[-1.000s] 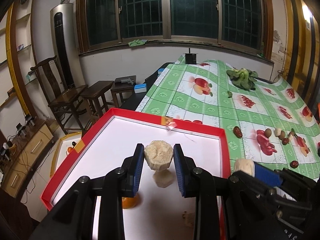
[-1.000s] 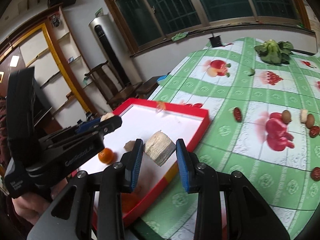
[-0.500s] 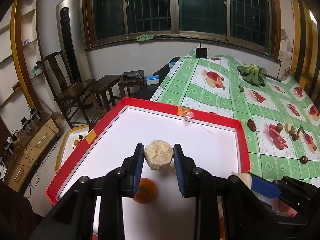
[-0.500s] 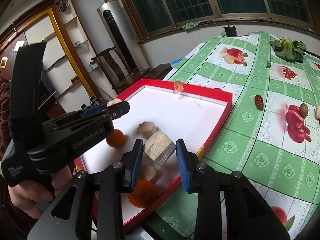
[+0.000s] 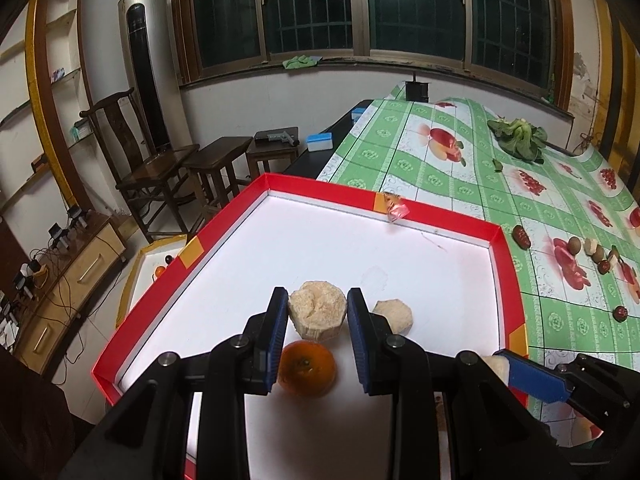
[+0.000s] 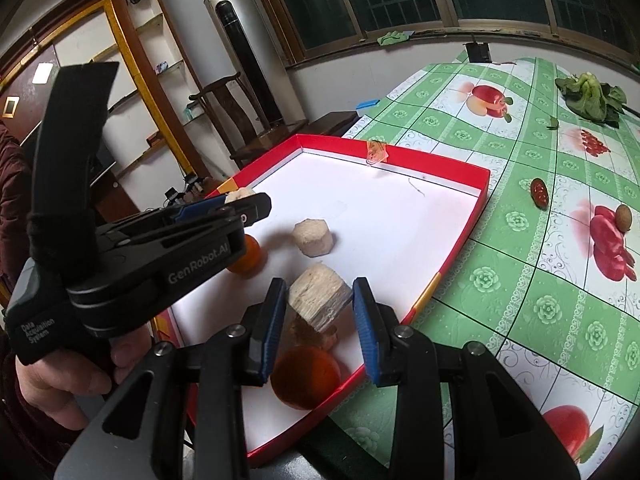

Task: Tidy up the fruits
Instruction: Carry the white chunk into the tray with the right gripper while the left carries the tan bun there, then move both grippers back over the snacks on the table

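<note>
My left gripper (image 5: 317, 320) is shut on a pale fibrous chunk (image 5: 317, 312), held just above the white floor of the red-rimmed tray (image 5: 440, 220). Under it lie an orange (image 5: 307, 367) and, to the right, a second pale chunk (image 5: 394, 316). My right gripper (image 6: 320, 312) is shut on another pale chunk (image 6: 320, 300) over the tray's near right corner (image 6: 460, 240). Beneath it sit a second orange (image 6: 306, 376) and a brownish piece (image 6: 316, 332). In the right wrist view a hand (image 6: 60, 380) holds the left gripper (image 6: 246, 204) at left.
Loose fruit lies on the green tablecloth right of the tray: a red date (image 5: 521, 236), several longans and dates (image 5: 596, 254). Leafy greens (image 5: 520, 138) sit farther back. Wooden chair and stools (image 5: 160, 160) and a yellow-rimmed tray on the floor (image 5: 132, 280) stand left of the table.
Both grippers have shifted over the tray and slightly down, each still clamped on its chunk. The left one now hangs over the orange, beside the lying chunk.
</note>
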`<move>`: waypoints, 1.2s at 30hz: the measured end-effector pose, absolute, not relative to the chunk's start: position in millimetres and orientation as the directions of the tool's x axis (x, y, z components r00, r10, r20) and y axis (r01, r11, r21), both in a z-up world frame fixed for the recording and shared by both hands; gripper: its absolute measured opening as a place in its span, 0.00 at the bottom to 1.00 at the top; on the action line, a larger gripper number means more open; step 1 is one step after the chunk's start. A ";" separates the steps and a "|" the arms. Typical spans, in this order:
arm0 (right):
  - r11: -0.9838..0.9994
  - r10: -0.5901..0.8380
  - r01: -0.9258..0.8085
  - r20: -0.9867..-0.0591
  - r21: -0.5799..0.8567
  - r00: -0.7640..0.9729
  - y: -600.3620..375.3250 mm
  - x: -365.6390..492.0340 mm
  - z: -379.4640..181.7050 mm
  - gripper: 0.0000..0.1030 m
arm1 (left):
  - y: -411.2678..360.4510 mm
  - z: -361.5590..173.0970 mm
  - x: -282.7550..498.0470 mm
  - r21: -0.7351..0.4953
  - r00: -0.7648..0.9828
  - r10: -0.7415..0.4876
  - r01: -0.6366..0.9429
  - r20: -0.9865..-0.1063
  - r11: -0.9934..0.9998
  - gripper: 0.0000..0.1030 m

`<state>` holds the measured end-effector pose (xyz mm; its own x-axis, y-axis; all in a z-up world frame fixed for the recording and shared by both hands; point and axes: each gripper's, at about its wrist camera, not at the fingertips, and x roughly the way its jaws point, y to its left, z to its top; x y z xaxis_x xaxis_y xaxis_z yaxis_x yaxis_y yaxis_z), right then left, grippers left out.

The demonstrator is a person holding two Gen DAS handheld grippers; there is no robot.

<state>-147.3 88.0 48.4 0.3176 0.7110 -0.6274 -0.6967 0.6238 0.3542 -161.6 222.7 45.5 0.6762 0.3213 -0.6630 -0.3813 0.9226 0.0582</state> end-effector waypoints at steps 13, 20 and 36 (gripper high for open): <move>0.643 0.721 -0.666 -0.593 0.378 0.360 65.6 -145.5 54.0 0.50 | 233.5 48.9 -167.2 0.061 0.661 0.362 -0.433 -0.657 0.900 0.54; 0.701 0.690 -0.597 -0.583 0.390 0.429 23.8 -134.8 57.2 0.50 | 221.9 53.3 -164.9 0.067 0.678 0.348 -0.404 -0.648 0.912 0.57; 0.854 0.520 -0.344 -0.605 0.391 0.603 -127.3 -112.7 60.4 0.50 | 157.0 70.6 -156.9 0.103 0.730 0.258 -0.250 -0.633 0.963 0.58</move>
